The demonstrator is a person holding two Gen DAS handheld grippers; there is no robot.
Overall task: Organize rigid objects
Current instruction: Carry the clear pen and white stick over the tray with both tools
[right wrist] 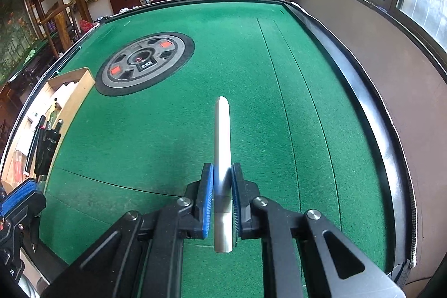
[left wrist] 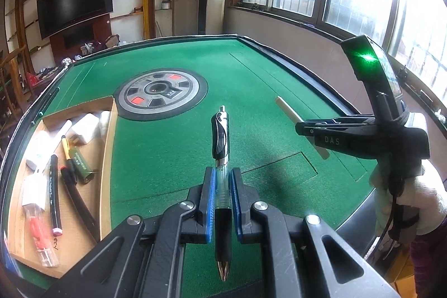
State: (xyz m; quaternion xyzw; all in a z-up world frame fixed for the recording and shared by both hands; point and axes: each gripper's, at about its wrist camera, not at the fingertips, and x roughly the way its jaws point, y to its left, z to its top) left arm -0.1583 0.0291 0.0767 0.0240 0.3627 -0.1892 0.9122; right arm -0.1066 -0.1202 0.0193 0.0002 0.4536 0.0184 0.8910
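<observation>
The green worktop (right wrist: 279,91) is carrying an open cardboard box (left wrist: 107,147) at its left edge, and the box is already holding a good share of the goods: a black marker (left wrist: 54,197), a red item in clear wrap (left wrist: 39,236), a small green cylinder (left wrist: 81,165) and several white pieces are lying inside it. That part of the sorting is looking done.

Two items are out of the box and both are in hand. The left gripper (left wrist: 223,203) is clenching its jaws on a clear-barrelled pen (left wrist: 222,158), holding it at mid-length with the metal tip pointing back toward the camera and the black clip end projecting forward over the felt. The right gripper (right wrist: 222,200) is grasping a pale cylindrical stick (right wrist: 222,147) in the same manner, its jaws pressed to both sides; the left wrist view is showing that stick held crosswise, clear of the surface.

No further loose objects are showing on the visible felt; only the round centre console (right wrist: 145,62) is occupying it.

Judgement: the task is appearing to be in its closing stage. What is remaining is to carry both held items across to the box and release them inside; the stick is having the longer way to go.
</observation>
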